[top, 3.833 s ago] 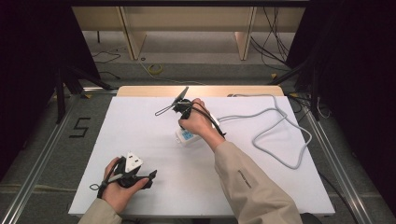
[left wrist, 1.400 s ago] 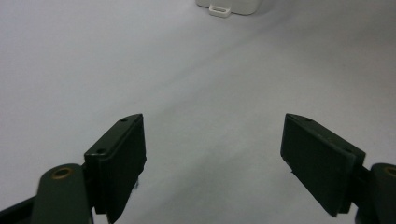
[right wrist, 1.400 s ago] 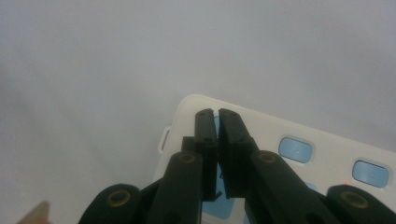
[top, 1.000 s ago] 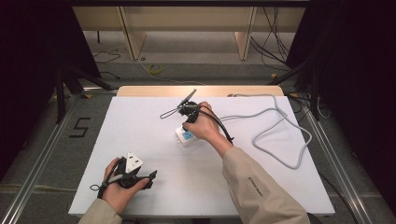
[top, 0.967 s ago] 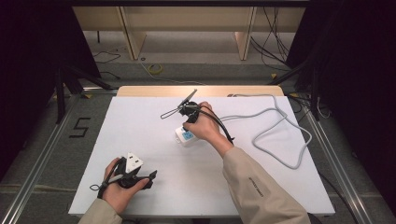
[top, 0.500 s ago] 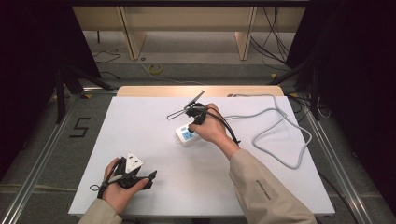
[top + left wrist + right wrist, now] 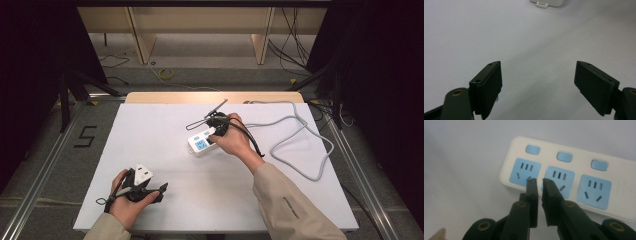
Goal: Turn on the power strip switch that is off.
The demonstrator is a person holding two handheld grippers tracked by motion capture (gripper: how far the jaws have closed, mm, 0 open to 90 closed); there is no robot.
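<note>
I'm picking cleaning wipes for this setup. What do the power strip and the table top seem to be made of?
The power strip looks like moulded plastic: a smooth, slightly glossy white shell with rounded edges and matt light-blue socket faces and buttons. The table top looks like a matt white sheet or laminate, flat and without glare; what lies beneath I cannot tell.

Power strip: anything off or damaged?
Nothing stands out. The power strip lies flat on the white table, casing intact, with all three sockets empty. Its grey cable loops loosely to the right, and the right gripper hovers above it.
</note>
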